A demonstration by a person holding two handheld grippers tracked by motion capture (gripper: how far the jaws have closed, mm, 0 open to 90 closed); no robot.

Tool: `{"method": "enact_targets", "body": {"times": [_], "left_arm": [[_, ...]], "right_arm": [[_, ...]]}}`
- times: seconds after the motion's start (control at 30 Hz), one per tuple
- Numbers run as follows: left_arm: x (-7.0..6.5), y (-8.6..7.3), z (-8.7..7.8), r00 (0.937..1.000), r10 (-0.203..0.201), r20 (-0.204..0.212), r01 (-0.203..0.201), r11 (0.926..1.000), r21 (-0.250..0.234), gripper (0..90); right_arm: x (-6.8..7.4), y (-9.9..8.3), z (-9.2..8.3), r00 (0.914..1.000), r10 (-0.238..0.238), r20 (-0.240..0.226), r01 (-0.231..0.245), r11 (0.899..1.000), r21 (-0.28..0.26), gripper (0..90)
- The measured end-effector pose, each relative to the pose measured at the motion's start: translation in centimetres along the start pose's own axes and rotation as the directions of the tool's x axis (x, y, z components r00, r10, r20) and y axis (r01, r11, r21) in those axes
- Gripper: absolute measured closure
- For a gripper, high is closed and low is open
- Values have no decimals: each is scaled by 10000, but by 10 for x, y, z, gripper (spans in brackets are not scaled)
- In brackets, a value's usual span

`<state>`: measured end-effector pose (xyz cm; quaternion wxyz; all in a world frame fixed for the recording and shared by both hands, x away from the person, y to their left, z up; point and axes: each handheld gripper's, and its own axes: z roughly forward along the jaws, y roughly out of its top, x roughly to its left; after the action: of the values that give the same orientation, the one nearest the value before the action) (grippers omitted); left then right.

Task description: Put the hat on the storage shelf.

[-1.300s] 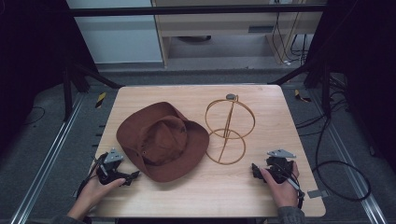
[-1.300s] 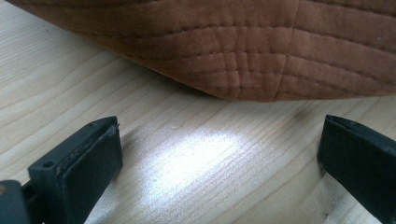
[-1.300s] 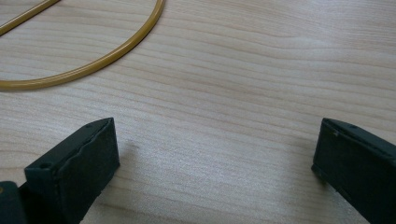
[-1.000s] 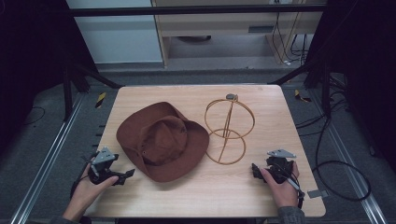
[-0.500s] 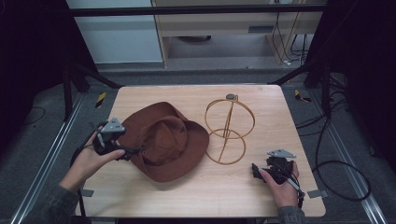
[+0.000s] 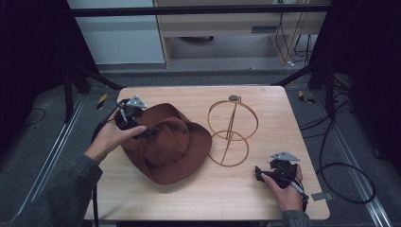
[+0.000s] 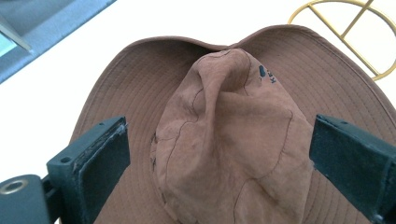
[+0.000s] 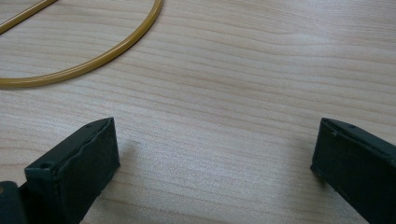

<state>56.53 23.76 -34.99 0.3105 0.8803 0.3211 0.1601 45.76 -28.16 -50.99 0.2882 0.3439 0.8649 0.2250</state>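
So the brown hat [image 6: 166,142] is sitting crown-up on the pale wood-grain table [image 6: 213,194], a soft suede-looking thing with a wide floppy brim full of stitched rings and a creased, dented crown; there's a small dark mark near the top of the crown in the left gripper view.

Left gripper [image 6: 142,130] is hovering right at the hat's left edge, over the brim, with the person's left hand [image 6: 109,137] wrapped around it; its black, blocky jaws are sitting wide apart either side of the crown [image 7: 229,140], and I can't tell if they're touching the fabric.

Just right of the hat, a thin gold wire stand [image 6: 231,132] is standing upright, rings and a slanted rod with a small dark cap on top; its base ring is nearly touching the brim.

Right gripper [image 6: 261,173] is well apart from the hat, down near the table's front right corner, resting low over bare wood; jaws are also spread wide with nothing between them, and a curve of the stand's glossy base ring [image 8: 93,60] is showing just beyond.
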Motion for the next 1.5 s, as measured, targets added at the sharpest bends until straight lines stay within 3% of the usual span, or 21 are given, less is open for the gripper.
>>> {"method": "enact_targets", "body": {"times": [0.13,0.2,0.43,0.47,0.63,0.93,1.0,1.1,1.33,1.5], "left_arm": [[-2,6,3,9999,158,-7,-158,9992,357,49],[-6,13,5,9985,538,-102,-530,9961,709,47],[-11,21,11,9961,878,-50,-867,9899,1124,44],[-14,22,16,9946,1023,-141,-994,9854,1379,44],[-16,23,28,9943,1065,83,-1065,9820,1558,45],[-23,24,48,9918,1276,118,-1274,9719,1980,47],[-21,22,50,9922,1231,192,-1244,9696,2107,47],[-19,19,54,9938,1092,214,-1113,9721,2063,47],[-16,12,61,9965,817,-156,-768,9762,2029,65],[-12,10,65,9977,658,-175,-606,9757,2104,109]], "right_arm": [[0,0,0,10000,3,-4,-3,10000,-3,7],[0,0,0,10000,6,-3,-6,10000,-3,7],[0,-1,-1,10000,-85,-7,85,10000,8,7],[0,-1,-1,10000,-89,-8,89,10000,-4,7],[2,-1,-2,10000,-4,-26,4,10000,-9,7],[3,-3,-3,10000,-24,-75,24,10000,-33,8],[3,-3,-3,10000,-17,-83,17,10000,-33,8],[3,-3,-3,10000,-30,-73,30,10000,-52,8],[3,-3,-3,10000,-28,-74,28,10000,-50,8],[3,-3,-3,10000,-32,-69,32,10000,-53,8]]}}
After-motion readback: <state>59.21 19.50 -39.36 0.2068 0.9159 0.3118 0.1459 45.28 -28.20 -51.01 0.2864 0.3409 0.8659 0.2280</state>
